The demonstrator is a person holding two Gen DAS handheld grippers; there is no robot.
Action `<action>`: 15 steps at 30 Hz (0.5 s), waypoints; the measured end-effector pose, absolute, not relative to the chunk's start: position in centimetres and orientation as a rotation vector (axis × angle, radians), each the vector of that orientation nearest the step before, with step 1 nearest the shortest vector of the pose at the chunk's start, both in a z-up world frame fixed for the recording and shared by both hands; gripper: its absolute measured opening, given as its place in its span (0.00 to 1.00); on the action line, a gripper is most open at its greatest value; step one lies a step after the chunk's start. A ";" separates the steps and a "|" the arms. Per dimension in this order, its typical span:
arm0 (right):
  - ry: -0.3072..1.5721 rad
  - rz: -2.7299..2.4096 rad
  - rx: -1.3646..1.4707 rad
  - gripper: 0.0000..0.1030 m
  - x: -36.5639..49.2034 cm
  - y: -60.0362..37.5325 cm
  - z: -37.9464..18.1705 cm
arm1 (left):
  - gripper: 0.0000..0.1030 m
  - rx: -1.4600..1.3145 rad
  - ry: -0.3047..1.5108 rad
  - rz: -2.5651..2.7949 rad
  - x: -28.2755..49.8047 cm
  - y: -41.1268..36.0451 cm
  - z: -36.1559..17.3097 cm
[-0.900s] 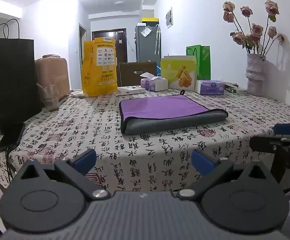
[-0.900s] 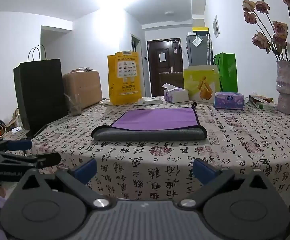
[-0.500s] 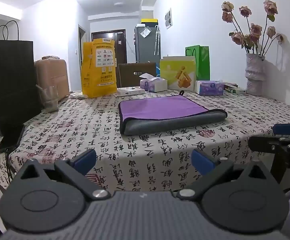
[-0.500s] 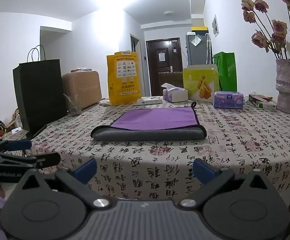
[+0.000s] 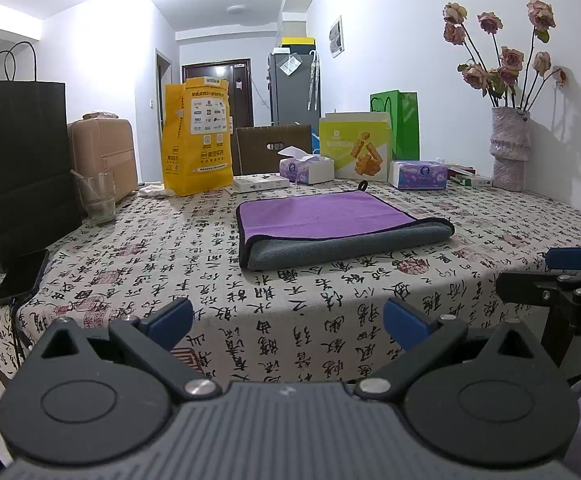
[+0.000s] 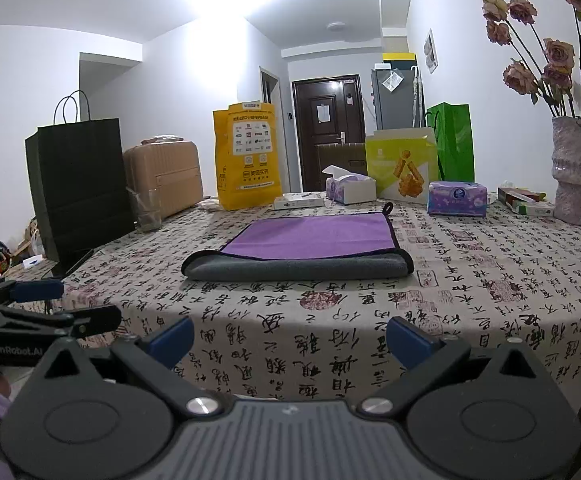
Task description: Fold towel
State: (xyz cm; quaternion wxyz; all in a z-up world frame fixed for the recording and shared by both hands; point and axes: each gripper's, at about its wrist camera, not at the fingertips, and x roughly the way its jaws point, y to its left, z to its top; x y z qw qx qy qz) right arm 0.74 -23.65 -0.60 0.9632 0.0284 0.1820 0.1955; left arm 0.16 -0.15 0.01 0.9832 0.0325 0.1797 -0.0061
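Towel (image 5: 330,224), purple on top and grey beneath, lay folded flat on the middle of the worktop (image 5: 194,280), well apart from both tongs. At far left stood a black paper bag (image 5: 18,168), then a drinking glass (image 5: 97,200), a yellow bag (image 5: 196,140), tissue packs (image 5: 418,174) and a vase of roses (image 5: 510,148). Left tongs (image 5: 288,318) and right tongs (image 6: 290,336) hung wide apart before the worktop's near edge, gripping nothing.

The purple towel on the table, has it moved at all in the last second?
No. The towel lies folded in the same spot, its hanging loop still pointing at the yellow-green box behind it, as before.
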 end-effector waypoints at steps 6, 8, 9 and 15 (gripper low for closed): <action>0.369 0.396 0.058 1.00 0.7 -23.6 -0.6 | 1.00 0.067 0.361 -0.012 0.2 -0.3 0.0; 0.370 0.396 0.058 1.00 0.8 -23.6 -0.6 | 1.00 0.067 0.361 -0.012 0.2 -0.3 0.0; 0.370 0.395 0.058 1.00 0.8 -23.6 -0.6 | 1.00 0.067 0.361 -0.012 0.2 -0.3 0.0; 0.372 0.389 0.061 1.00 0.8 -23.7 -0.7 | 1.00 0.069 0.355 -0.010 -0.1 -0.3 0.1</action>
